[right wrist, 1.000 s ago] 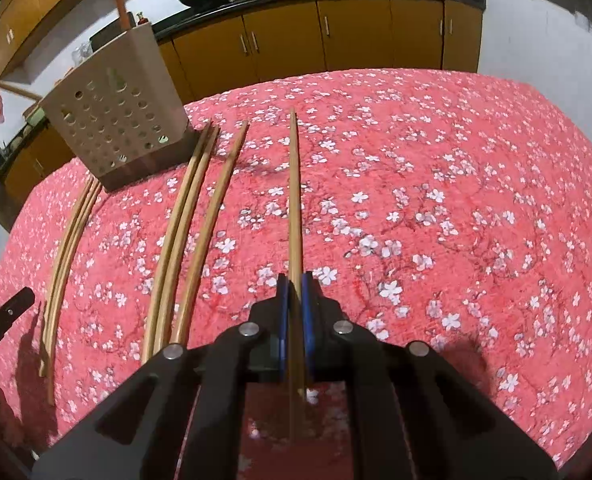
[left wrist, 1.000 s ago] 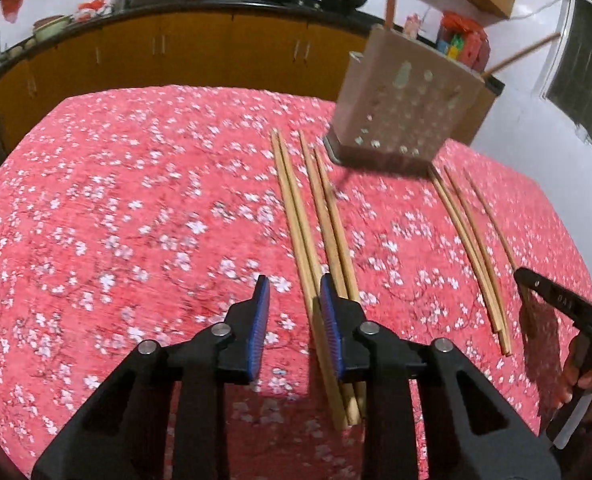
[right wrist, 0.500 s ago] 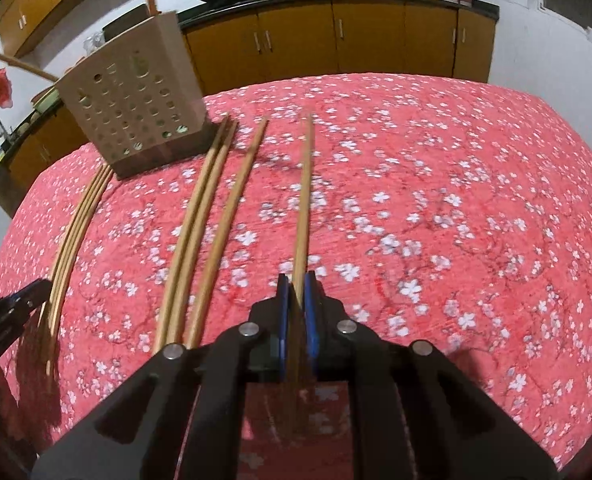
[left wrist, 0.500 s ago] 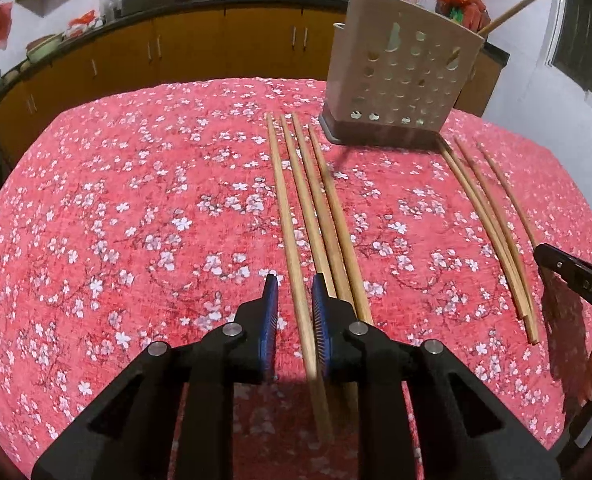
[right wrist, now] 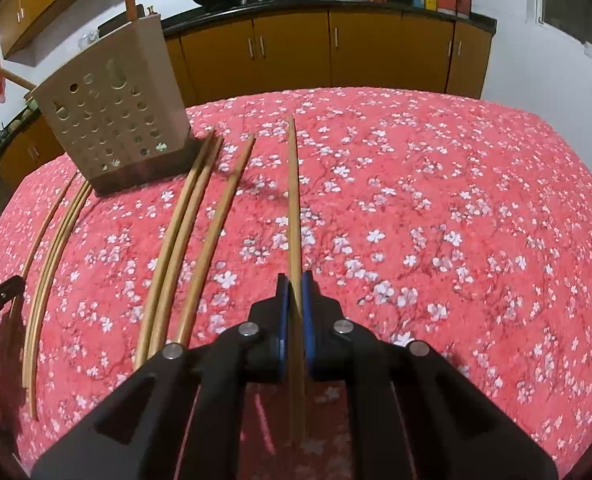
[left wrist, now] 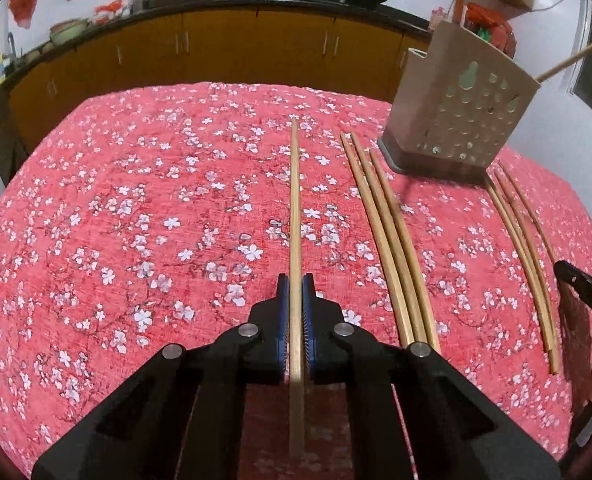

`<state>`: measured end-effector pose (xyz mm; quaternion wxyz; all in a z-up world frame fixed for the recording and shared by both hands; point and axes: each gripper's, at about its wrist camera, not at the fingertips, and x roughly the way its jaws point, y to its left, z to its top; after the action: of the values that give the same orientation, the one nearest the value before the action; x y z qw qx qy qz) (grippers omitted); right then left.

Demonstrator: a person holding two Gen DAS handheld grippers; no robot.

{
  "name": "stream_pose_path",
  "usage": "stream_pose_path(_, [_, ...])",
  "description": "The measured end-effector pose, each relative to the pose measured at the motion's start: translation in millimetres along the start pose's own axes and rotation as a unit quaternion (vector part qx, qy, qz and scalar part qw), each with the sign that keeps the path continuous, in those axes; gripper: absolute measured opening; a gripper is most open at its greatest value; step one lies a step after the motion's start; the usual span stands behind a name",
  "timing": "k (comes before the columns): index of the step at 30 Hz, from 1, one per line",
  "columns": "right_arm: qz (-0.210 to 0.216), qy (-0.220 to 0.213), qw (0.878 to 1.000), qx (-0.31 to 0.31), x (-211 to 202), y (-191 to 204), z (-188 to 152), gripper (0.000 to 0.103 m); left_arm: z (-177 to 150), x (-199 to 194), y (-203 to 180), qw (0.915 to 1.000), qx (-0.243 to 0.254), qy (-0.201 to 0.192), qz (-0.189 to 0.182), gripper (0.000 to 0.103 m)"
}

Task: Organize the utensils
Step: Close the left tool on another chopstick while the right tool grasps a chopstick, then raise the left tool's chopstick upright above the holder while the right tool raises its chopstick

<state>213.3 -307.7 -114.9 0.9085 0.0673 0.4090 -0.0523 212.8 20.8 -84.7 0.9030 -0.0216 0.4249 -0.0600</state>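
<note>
The chopstick in the left gripper is long, pale wood, straight, and points to the far side over the red flowered tablecloth. The blue pads are closed narrow on it. The right gripper holds a second chopstick in the same manner, jaws pinched tight. Three more chopsticks lie on the cloth to the right, near the perforated holder (which already contains sticks).
</note>
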Motion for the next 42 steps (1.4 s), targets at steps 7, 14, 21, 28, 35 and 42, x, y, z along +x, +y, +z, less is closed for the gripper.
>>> stream_pose_path(7, [0.004,0.0,1.0,0.004,-0.1,-1.2,-1.1,0.008,-2.0,-3.1,-1.0,1.0,-0.006,0.0,-0.005,0.008])
stream_pose_path(14, [0.008,-0.001,1.0,0.01,-0.6,-2.7,-1.8,0.008,-0.9,-1.3,0.7,1.0,-0.007,0.0,-0.006,0.009])
stream_pose_path(21, [0.012,0.0,1.0,0.014,-0.5,-4.2,-2.1,0.008,-0.1,-1.6,2.7,0.9999,-0.011,0.0,-0.01,0.009])
stream_pose_path(28, [0.012,0.0,1.0,0.014,-0.4,-4.3,-2.0,0.009,-0.2,-3.0,2.9,0.9998,-0.017,0.0,-0.013,0.009])
stream_pose_path(35, [0.012,0.0,1.0,0.014,0.3,-4.7,-2.2,0.009,-0.5,-3.8,2.6,0.9997,-0.022,-0.001,-0.015,0.009])
stream_pose_path(42, [0.011,0.001,1.0,0.015,-0.5,-4.1,-2.9,0.009,-0.1,-4.4,2.7,0.9997,-0.019,-0.001,-0.012,0.009])
